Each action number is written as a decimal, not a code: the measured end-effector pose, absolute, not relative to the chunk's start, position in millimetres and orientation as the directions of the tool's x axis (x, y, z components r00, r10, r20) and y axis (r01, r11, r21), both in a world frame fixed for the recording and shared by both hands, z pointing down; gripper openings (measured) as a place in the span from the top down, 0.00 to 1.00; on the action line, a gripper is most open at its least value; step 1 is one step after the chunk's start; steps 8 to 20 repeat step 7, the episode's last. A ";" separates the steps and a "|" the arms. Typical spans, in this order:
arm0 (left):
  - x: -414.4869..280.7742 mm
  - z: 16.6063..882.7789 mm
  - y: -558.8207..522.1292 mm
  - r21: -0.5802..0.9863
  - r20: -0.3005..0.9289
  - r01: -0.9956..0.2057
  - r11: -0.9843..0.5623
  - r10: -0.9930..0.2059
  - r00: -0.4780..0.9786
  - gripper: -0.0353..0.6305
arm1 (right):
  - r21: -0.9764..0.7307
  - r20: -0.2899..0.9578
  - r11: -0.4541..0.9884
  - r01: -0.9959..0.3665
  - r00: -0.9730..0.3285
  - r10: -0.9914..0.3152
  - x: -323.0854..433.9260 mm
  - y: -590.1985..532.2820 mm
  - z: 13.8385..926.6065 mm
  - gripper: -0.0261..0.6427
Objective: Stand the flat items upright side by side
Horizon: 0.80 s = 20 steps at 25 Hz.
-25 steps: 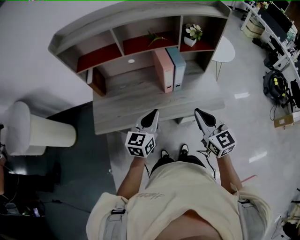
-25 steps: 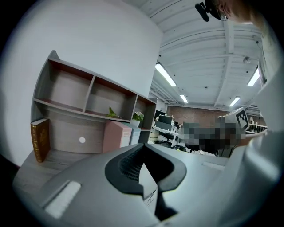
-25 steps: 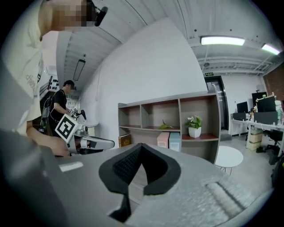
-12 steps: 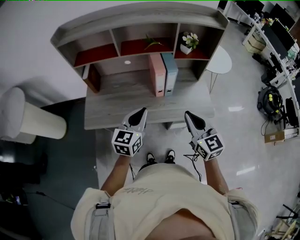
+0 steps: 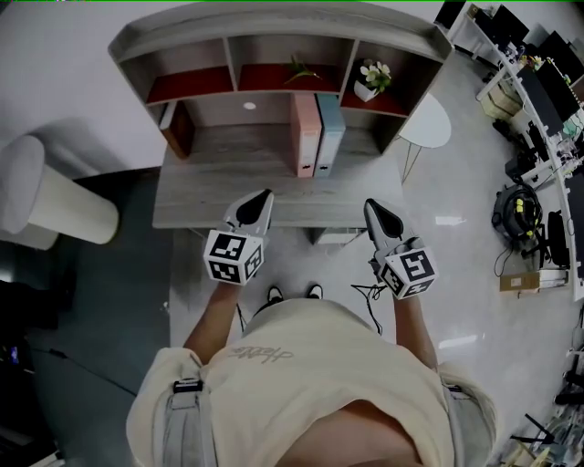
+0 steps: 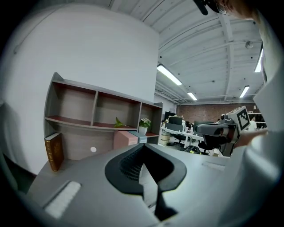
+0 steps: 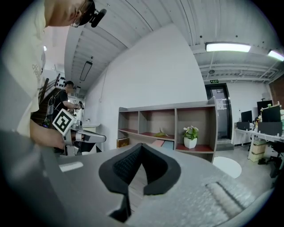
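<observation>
A: Where are the 2 folders?

B: The pink folder (image 5: 307, 137) and the blue folder (image 5: 329, 137) stand upright at the back of the desk (image 5: 210, 205). They are side by side and touching, spines toward the person, pink on the left. They sit under the shelf unit (image 5: 274, 25), below the wall between its middle and right compartments.

A: And relative to the tools?

B: Both tools are well apart from them. The left gripper (image 5: 264, 196) and the right gripper (image 5: 370, 207) are held over the front strip of the desk and point toward the shelf. The folders lie ahead of them, in the gap between the 2 tips.

A: Is either one pinching anything?

B: No. In the left gripper view the 2 black pads are pressed together with only bare desk beyond them. The right gripper view shows the same: pads together, nothing caught between.

A: Does either touch the desk?

B: I cannot tell from the head view.

A: Anything else on the furniture?

B: A brown book (image 5: 179, 129) stands upright at the left end of the desk, well apart from the folders. A potted plant (image 5: 372, 77) sits in the right compartment, above and just right of the blue folder.
</observation>
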<state>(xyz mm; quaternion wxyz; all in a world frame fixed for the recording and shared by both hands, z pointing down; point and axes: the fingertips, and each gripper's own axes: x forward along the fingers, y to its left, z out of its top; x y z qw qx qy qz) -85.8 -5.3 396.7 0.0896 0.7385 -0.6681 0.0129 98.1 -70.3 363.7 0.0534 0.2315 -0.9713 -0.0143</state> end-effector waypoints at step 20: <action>-92.1 399.9 -7.0 0.125 0.120 -0.990 -0.067 -0.989 0.083 0.92 | 0.060 0.086 0.889 -0.454 -0.885 -0.458 97.7 -87.0 362.4 0.96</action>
